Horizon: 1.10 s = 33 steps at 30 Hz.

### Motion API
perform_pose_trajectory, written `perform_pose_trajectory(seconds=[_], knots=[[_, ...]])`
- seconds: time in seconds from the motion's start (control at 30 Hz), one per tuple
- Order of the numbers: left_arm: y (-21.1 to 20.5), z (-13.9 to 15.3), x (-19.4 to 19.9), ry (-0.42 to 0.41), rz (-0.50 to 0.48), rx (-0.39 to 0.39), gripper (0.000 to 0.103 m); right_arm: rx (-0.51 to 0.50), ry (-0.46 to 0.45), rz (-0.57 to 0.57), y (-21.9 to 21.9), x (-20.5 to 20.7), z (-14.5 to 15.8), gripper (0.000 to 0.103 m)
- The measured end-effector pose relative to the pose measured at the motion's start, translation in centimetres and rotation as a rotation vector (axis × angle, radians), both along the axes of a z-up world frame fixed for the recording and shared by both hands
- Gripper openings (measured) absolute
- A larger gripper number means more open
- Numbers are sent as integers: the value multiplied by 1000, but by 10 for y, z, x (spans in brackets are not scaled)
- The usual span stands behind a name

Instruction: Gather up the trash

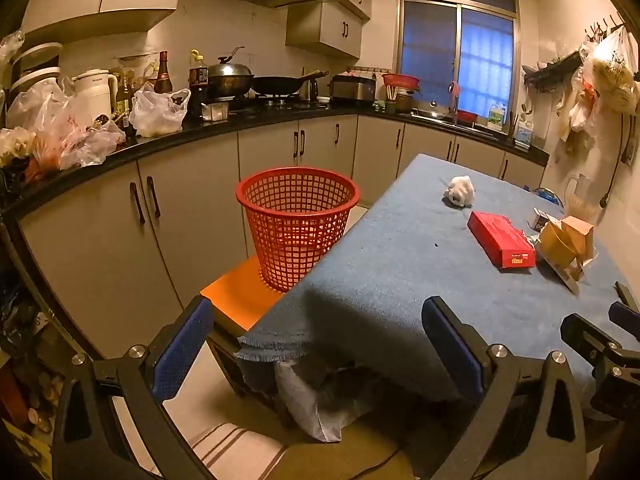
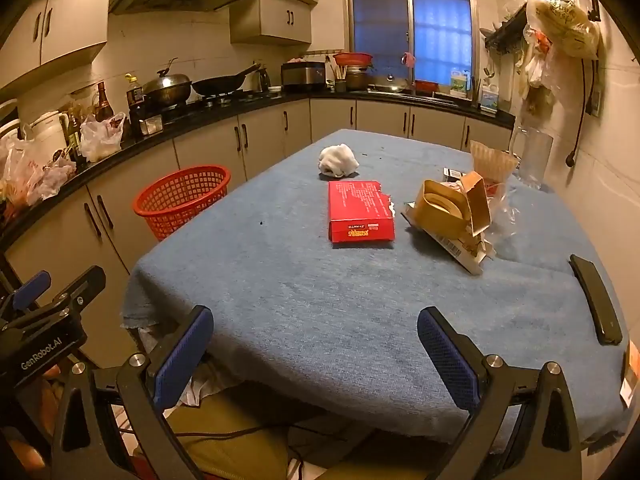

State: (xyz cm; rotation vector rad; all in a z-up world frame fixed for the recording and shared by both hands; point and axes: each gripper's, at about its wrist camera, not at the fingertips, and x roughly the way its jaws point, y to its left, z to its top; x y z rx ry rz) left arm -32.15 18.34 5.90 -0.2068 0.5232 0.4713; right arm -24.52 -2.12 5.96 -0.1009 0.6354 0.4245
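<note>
Left wrist view
Left gripper (image 1: 318, 344): jaws spread wide, nothing between them; blue pads (image 1: 185, 344) at 7 and 5 o'clock of the frame, held over the near corner of the table.
Basket (image 1: 297, 224): red mesh, upright, near frame centre; stands on an orange stool (image 1: 236, 296) just beside the table's left edge.
Table (image 1: 384, 264): under a blue cloth, running from centre toward 2 o'clock.
Tissue (image 1: 461, 191): crumpled white wad at 2 o'clock, on the cloth, apart from the basket.
Red box (image 1: 500, 238): flat on the cloth at 3 o'clock, nearer than the tissue.
Carton (image 1: 566, 246): torn brown cardboard, just right of the red box.
Right gripper (image 1: 600, 344): seen at 4 o'clock at the frame edge.
Counter (image 1: 208, 128): black top from 9 to 1 o'clock, crowded with plastic bags, bottles, pots.

Right wrist view
Right gripper (image 2: 316, 356): jaws wide apart, holding nothing; it hangs over the near edge of the table (image 2: 320, 300).
Red box (image 2: 360, 210): just above centre, lying flat.
Tissue (image 2: 338, 161): at 12 o'clock, just beyond the red box, not touching it.
Carton (image 2: 450, 210): at 2 o'clock, right of the red box, torn open; a clear wrapper lies against it.
Basket (image 2: 182, 200): at 10 o'clock, beside the table's left edge, its foot hidden by the cloth.
Phone (image 2: 596, 298): dark slab at 3 o'clock on the cloth.
Left gripper (image 2: 44, 320): at 8 o'clock, off the table's left corner; whether it is spread cannot be told here.
</note>
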Motion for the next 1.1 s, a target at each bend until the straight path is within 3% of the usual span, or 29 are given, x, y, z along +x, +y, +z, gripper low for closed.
perform_pose_trajectory(seconds=[1.1], knots=[[5, -4, 6, 19, 2, -3, 103, -2, 5, -3, -1, 6, -5, 103]])
